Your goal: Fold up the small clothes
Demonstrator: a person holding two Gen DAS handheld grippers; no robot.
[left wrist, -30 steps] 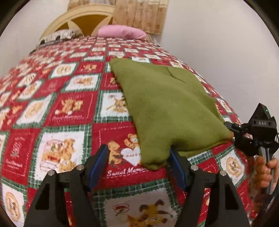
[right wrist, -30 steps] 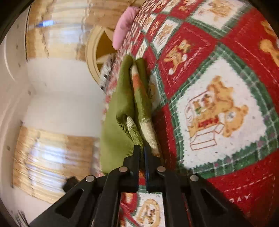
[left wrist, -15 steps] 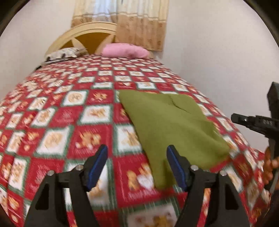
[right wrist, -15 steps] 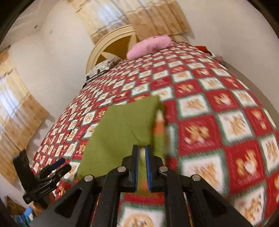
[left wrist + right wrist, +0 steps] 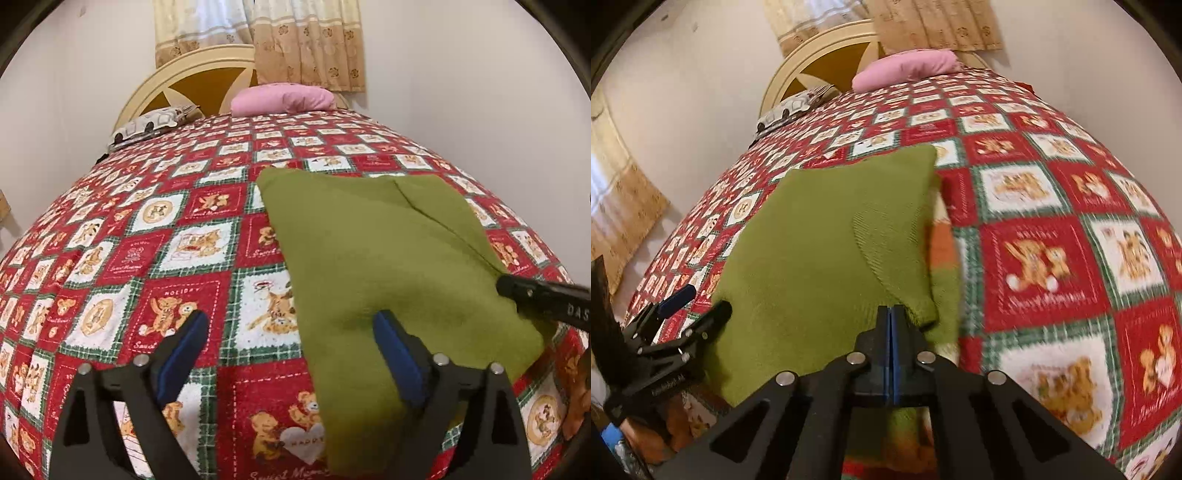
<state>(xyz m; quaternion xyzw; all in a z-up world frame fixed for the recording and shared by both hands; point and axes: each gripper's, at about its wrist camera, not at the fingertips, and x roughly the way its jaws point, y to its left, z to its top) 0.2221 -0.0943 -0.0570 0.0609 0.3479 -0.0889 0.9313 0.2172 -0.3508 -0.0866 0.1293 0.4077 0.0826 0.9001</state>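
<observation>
An olive-green knitted garment (image 5: 388, 258), folded into a flat, roughly rectangular slab, lies on the bed. In the left wrist view it fills the centre and right of the frame, with a seam line running diagonally across its upper right part. In the right wrist view the same garment (image 5: 820, 251) sits in the centre-left, with a curved ribbed flap on top and a strip of orange and pale fabric showing along its right edge.

The right hand-held gripper (image 5: 891, 314) has its blue-padded fingers pressed together at the garment's near edge; whether any cloth is pinched between them cannot be told. From the left wrist view only its black tip (image 5: 517, 290) shows, at the right edge, touching the garment's right side.

The left hand-held gripper (image 5: 291, 332) has its fingers spread wide apart, the right blue pad (image 5: 391, 339) over the green cloth and the other pad over the bedcover. In the right wrist view it (image 5: 690, 302) appears at the lower left, just beside the garment's left edge.

Beneath is a red, white and green patchwork bedcover with teddy-bear squares (image 5: 177, 258). At the top of the frame lie a pink pillow (image 5: 284, 98) and a white patterned pillow (image 5: 151, 120) against a cream and mustard arched headboard (image 5: 192, 77), with beige floral curtains (image 5: 306, 40) above.
</observation>
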